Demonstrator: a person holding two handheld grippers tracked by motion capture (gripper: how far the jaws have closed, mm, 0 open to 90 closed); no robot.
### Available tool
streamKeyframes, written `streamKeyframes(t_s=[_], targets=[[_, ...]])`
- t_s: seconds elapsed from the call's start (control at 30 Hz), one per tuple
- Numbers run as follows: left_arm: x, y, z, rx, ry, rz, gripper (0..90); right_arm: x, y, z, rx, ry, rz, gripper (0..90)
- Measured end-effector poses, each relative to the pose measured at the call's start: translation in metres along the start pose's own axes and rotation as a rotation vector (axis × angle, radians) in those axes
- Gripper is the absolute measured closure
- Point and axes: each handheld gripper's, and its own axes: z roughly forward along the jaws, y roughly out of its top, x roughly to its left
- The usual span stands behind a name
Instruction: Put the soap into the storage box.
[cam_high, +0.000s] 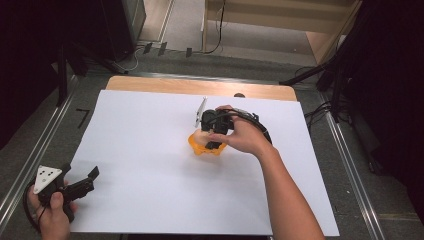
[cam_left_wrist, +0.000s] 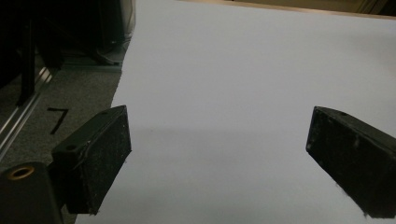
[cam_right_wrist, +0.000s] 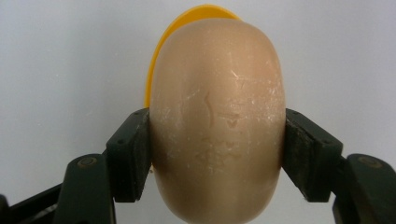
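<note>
- High view: my right gripper (cam_high: 212, 134) is out over the middle of the white sheet (cam_high: 150, 165) that covers the bench (cam_high: 200, 86), pointing down at an orange dish (cam_high: 196, 142). The dish lies on the sheet, partly under my hand, and a bit of pale beige shows just above it by the fingers.
- High view, near left corner: my left gripper (cam_high: 85, 181) sits at the edge of the sheet, well apart from the dish, its grey three-cornered plate on top.
- Left gripper view: my left fingers (cam_left_wrist: 102, 158) stand wide apart — nothing between them, only bare white sheet ahead and the dark floor strip off to one side.
- Right gripper view: my right fingers (cam_right_wrist: 128, 154) are clamped on a beige soap bar (cam_right_wrist: 217, 121), one pad pressed against each of its long sides. The bar is smooth and rounded, with faint scuffs and a worn stamp on its face.
- Same view: the orange dish (cam_right_wrist: 156, 60) peeks out from behind the bar's far end — whether the bar touches it, I cannot tell.
</note>
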Motion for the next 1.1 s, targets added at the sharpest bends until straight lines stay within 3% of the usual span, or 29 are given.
streamKeyframes(t_s=[0.37, 0.4, 0.53, 0.73, 0.97, 1.1], targets=[[0.0, 0.0, 0.0, -0.001, 0.001, 0.0, 7.4, -0.003, -0.006, 0.004, 0.02, 0.013, 0.004, 33.1], [0.0, 0.0, 0.0, -0.001, 0.0, -0.001, 7.4, -0.003, -0.008, 0.004, 0.024, 0.02, 0.023, 33.5], [0.0, 0.0, 0.0, -0.001, 0.001, -0.001, 7.4, -0.004, -0.008, -0.004, -0.04, 0.023, 0.043, 34.0], [0.0, 0.0, 0.0, -0.002, 0.001, 0.0, 7.4, 0.0, -0.012, -0.01, -0.045, -0.007, 0.043, 30.7], [0.0, 0.0, 0.0, -0.003, 0.001, 0.0, 7.4, 0.005, -0.029, -0.019, -0.112, -0.015, 0.112, 25.3], [0.0, 0.0, 0.0, -0.001, 0.001, 0.001, 7.4, 0.011, -0.044, -0.024, -0.155, -0.026, 0.114, 21.6]])
